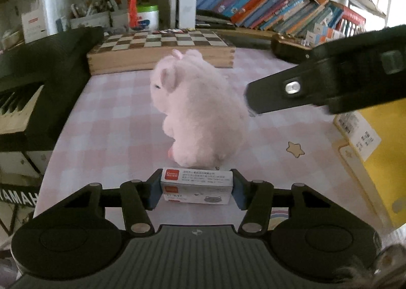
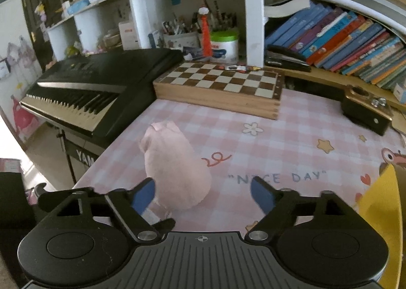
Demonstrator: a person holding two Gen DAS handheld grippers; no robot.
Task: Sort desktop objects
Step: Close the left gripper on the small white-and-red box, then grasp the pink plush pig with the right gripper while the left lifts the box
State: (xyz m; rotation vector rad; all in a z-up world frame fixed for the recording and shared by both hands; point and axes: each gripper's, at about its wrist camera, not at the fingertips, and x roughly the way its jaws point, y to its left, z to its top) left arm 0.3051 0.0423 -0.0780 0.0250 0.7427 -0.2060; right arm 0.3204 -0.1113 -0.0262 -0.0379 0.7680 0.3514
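L hand-held gripper clamped on small box; R hand-held gripper apart, pink plush btwn fingers.

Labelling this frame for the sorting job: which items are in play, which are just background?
In play: small white box between left gripper pads; pink plush toy; open right gripper; yellow box.
Background: chessboard, keyboard, books, stapler.

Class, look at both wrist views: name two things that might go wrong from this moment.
1. The left gripper pinches the small white cardboard box by its ends only; it might twist out when lifted.
2. The right gripper, jaws open, sits off-centre behind the fluffy pink plush pig; closing may tip it toward the black keyboard.
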